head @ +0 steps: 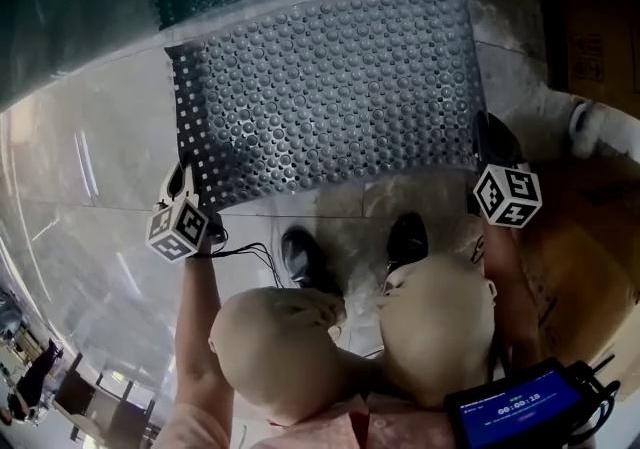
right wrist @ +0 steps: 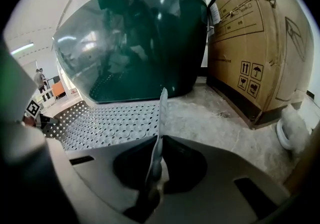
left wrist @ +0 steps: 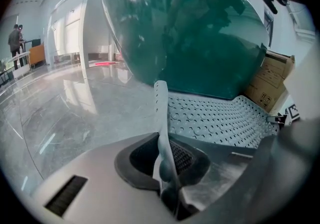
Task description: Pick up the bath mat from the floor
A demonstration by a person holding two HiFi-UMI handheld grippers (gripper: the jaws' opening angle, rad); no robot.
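The bath mat (head: 330, 97) lies spread at twelve o'clock ahead of me, near corners clamped edge-on in my left gripper (head: 183, 187) at eight and right gripper (head: 495, 149) at three, so, I judge, it lifts evenly off the floor (head: 90, 197).

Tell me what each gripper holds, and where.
Both hold the bath mat: the left gripper pinches its near left corner, the right gripper its near right corner.

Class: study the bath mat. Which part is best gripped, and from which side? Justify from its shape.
The two near corners of the bath mat, approached from the person's side. It is thin, wide and flexible, so a pinch across its edge suits it. The left gripper and right gripper are shut on it there.
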